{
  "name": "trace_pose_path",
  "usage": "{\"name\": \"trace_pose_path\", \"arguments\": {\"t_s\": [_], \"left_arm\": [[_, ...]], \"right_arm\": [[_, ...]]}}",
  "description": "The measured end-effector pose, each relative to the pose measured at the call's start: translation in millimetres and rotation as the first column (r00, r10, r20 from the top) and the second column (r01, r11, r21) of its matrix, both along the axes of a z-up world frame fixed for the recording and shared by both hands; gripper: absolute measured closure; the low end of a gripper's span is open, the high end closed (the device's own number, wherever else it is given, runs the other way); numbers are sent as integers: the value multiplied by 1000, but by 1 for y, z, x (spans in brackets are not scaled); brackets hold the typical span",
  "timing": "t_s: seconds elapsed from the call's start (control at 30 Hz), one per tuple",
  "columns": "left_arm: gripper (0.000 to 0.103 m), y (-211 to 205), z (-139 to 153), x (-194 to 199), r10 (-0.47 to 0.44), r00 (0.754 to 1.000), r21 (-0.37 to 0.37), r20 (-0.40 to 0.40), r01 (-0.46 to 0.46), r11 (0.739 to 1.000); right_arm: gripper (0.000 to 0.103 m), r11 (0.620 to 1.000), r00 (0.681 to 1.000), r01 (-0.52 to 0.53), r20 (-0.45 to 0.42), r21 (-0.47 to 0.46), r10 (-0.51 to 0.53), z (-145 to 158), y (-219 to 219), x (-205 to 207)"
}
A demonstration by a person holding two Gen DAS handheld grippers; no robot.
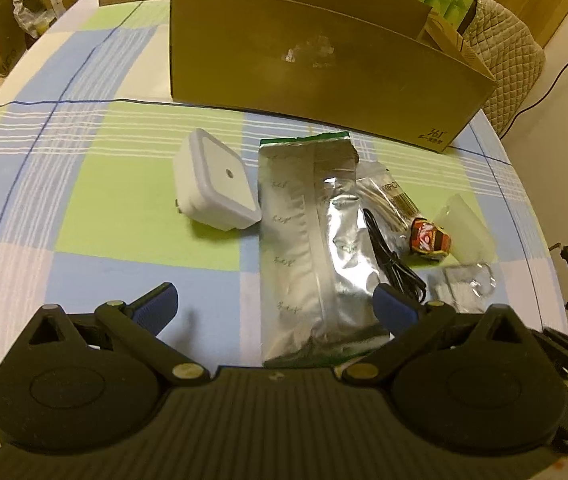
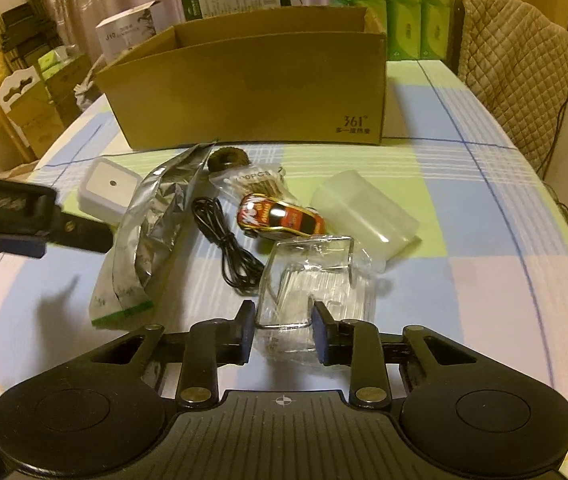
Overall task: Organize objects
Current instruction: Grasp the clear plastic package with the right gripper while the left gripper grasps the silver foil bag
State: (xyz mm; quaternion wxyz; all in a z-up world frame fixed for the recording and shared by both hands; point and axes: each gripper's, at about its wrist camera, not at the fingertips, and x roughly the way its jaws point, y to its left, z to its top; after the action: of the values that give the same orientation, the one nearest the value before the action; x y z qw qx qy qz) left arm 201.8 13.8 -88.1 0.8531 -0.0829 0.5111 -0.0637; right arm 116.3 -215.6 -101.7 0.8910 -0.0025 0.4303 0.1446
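Left claw (image 1: 276, 304) spread wide; right claw (image 2: 282, 326) around clear case (image 2: 303, 280), contact unclear.

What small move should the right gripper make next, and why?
Probably close the right gripper on the clear plastic case: its fingers already flank the near end, apart. The open cardboard box stands just behind the pile, ready to receive it.

Your left hand-held gripper (image 1: 276, 312) is held low and level, its blue-padded fingers (image 1: 160, 300) spread wide apart with nothing gripped between them. Your right hand-held gripper (image 2: 282, 328) is partly closed, its dark fingers (image 2: 244, 328) parallel, a narrow gap remaining.
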Motion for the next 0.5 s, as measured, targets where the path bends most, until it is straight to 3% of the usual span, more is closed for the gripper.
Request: {"name": "trace_pose_path", "arguments": {"t_s": [0.5], "left_arm": [[11, -12, -28, 39, -8, 999, -97, -43, 4, 995]], "right_arm": [[76, 1000, 1000, 22, -2, -2, -22, 0, -26, -2]]}}
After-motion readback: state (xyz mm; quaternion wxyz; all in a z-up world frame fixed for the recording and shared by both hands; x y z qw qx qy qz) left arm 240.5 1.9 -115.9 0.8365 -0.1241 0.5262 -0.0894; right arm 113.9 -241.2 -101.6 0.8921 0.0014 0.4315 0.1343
